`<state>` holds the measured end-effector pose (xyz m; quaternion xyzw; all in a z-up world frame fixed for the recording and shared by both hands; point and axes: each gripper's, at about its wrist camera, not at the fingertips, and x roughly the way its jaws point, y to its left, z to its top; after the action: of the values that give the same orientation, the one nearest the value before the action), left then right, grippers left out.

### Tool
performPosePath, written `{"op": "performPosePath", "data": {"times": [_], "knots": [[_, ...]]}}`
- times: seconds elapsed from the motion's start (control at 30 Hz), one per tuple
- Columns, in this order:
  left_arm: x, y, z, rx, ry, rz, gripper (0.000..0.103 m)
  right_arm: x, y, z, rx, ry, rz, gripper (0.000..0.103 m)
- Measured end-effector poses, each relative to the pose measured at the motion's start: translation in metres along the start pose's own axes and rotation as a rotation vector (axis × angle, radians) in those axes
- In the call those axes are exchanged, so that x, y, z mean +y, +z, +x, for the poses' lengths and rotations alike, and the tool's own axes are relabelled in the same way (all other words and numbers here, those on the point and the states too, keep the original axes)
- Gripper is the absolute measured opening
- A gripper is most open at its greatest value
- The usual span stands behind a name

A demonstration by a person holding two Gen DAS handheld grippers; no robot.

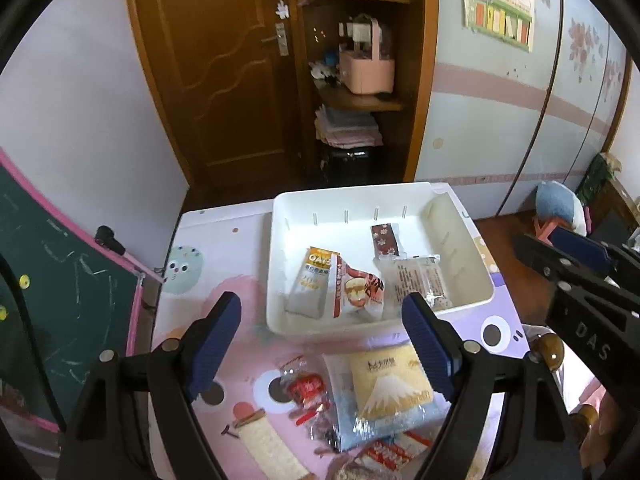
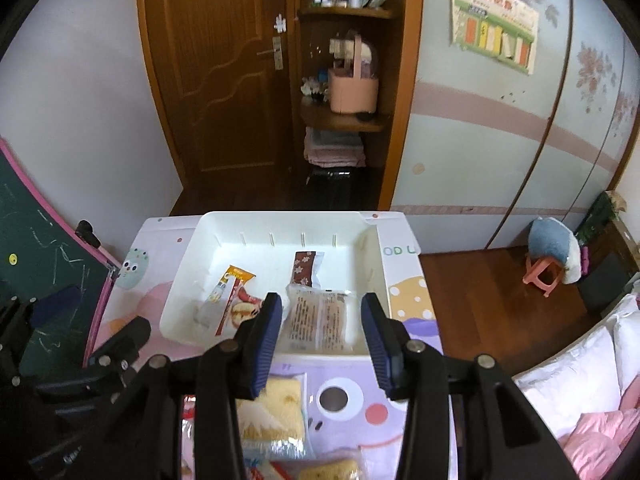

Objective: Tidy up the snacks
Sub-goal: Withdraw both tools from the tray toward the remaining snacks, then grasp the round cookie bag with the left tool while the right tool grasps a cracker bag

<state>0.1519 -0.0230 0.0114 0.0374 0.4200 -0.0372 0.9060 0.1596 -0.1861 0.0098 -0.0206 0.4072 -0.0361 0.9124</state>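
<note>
A white tray [image 1: 352,194] [image 2: 280,216] stands on the cartoon-print table [image 1: 224,264]. In it lie an oats sachet [image 1: 310,280], a red-and-white cake packet [image 1: 356,288], a brown flowered packet [image 1: 385,240] and a clear-wrapped brown cake [image 1: 420,280] [image 2: 320,320]. In front of the tray lie a Mount Fuji cake packet [image 1: 390,392] [image 2: 272,412], a red candy bag [image 1: 306,390] and a wafer [image 1: 268,444]. My left gripper [image 1: 322,340] hangs open and empty above these loose snacks. My right gripper [image 2: 322,340] hovers over the tray's near edge, jaws apart, holding nothing.
A green chalkboard [image 1: 60,280] leans against the table's left side. Behind the table are a wooden door [image 1: 224,80] and a corner shelf [image 1: 360,96]. On the right are wooden floor, a pink stool [image 2: 540,276] and a bed with pillows [image 2: 580,380].
</note>
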Motion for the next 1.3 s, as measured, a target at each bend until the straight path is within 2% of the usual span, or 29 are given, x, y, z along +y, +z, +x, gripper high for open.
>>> {"op": "performPosePath", "data": {"times": [0.13, 0.3, 0.57, 0.77, 0.9, 1.13, 1.17, 1.27, 1.3], "knots": [[0.009, -0.014, -0.029, -0.022, -0.012, -0.024, 0.082, 0.004, -0.015, -0.032, -0.028, -0.016, -0.010, 0.043], [0.015, -0.041, -0.058, -0.043, -0.024, -0.035, 0.082, 0.009, -0.042, -0.066, -0.057, -0.041, -0.023, 0.051], [0.007, -0.086, -0.067, -0.021, -0.072, -0.006, 0.082, 0.002, -0.094, -0.083, -0.023, -0.052, -0.008, 0.052], [-0.005, -0.116, -0.050, 0.014, -0.121, 0.023, 0.083, -0.015, -0.135, -0.072, 0.046, -0.046, 0.045, 0.053], [-0.013, -0.140, -0.026, 0.071, -0.145, 0.050, 0.083, -0.028, -0.164, -0.058, 0.112, -0.040, 0.092, 0.053], [-0.019, -0.186, 0.021, 0.199, -0.195, 0.076, 0.083, -0.042, -0.219, -0.024, 0.221, 0.050, 0.192, 0.053], [-0.020, -0.194, 0.029, 0.221, -0.201, 0.082, 0.083, -0.042, -0.227, -0.018, 0.235, 0.053, 0.193, 0.055], [-0.020, -0.212, 0.048, 0.270, -0.203, 0.088, 0.083, -0.039, -0.250, -0.001, 0.272, 0.042, 0.167, 0.073], [-0.021, -0.218, 0.054, 0.289, -0.206, 0.089, 0.083, -0.038, -0.258, 0.006, 0.291, 0.038, 0.156, 0.076]]}}
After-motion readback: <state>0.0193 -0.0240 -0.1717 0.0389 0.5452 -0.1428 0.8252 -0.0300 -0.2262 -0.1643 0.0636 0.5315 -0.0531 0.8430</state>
